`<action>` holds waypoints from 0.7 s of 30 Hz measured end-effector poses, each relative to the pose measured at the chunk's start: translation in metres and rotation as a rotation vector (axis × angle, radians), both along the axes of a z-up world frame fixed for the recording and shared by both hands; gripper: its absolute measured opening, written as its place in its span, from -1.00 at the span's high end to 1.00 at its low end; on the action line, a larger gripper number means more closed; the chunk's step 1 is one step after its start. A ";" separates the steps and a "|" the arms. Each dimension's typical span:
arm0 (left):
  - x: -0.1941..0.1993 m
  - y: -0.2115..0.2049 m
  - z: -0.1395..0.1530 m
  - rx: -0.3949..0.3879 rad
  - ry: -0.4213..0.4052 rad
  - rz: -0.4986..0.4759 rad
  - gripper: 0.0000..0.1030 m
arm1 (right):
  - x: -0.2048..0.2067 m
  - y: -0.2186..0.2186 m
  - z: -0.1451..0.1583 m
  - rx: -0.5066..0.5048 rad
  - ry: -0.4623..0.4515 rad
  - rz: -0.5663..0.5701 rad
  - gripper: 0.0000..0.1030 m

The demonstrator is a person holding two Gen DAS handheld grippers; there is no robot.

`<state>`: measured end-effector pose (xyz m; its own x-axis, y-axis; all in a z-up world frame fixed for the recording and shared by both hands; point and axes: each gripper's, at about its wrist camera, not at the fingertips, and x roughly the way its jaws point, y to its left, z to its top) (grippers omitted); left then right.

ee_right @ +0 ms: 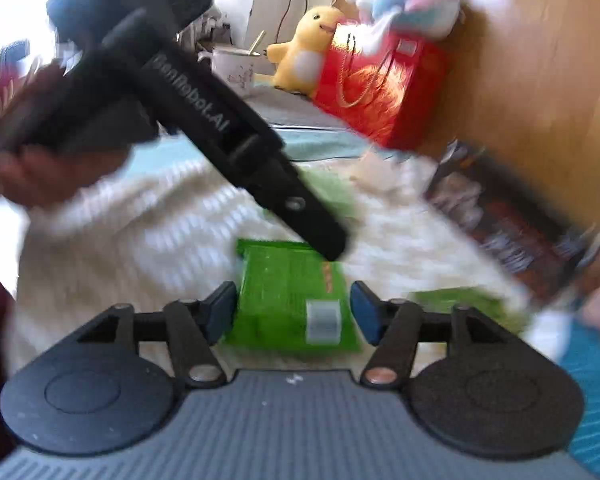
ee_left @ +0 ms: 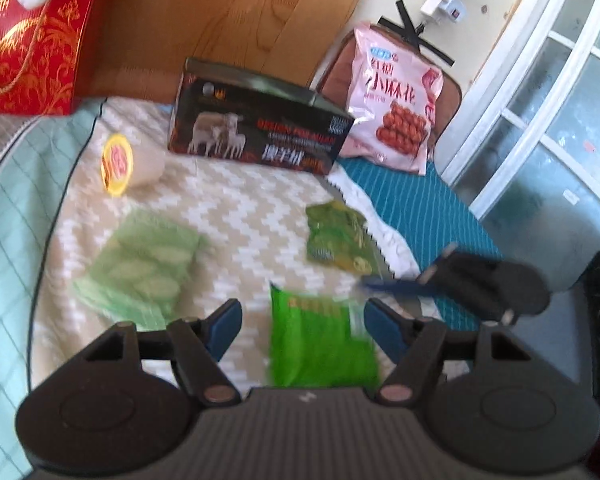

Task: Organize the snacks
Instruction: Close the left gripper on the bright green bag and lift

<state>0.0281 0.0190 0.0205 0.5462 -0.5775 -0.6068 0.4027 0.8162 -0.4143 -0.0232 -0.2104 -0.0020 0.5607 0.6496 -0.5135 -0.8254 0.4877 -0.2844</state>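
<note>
A bright green snack bag point(ee_left: 320, 344) lies on the zigzag blanket point(ee_left: 228, 216) between the open fingers of my left gripper point(ee_left: 300, 330). The same bag point(ee_right: 292, 300) lies between the open fingers of my right gripper point(ee_right: 292, 312). The left gripper's body point(ee_right: 236, 140) crosses the right wrist view above the bag. The right gripper's fingers point(ee_left: 400, 284) show at the right of the left wrist view. Other snacks on the blanket: a pale green bag point(ee_left: 144, 268), a small green packet point(ee_left: 340, 240), a yellow-lidded cup point(ee_left: 128, 162), a dark box point(ee_left: 260, 128), a pink bag point(ee_left: 396, 100).
A red gift bag point(ee_left: 32, 40) stands at the back left against a wooden wall. A yellow duck plush point(ee_right: 304, 52) and a mug point(ee_right: 232, 66) sit beyond the bed. A teal mat point(ee_left: 420, 208) and a window lie to the right.
</note>
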 end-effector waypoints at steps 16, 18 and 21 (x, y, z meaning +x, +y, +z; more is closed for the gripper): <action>-0.007 -0.009 -0.002 -0.030 0.057 -0.011 -0.40 | -0.012 -0.042 -0.001 0.160 0.113 -0.275 -0.45; -0.005 -0.014 -0.004 -0.015 0.065 -0.015 -0.36 | -0.010 -0.041 -0.001 0.160 0.119 -0.276 -0.43; 0.003 -0.018 -0.007 -0.016 0.078 -0.005 -0.33 | -0.002 -0.039 -0.002 0.154 0.124 -0.276 -0.40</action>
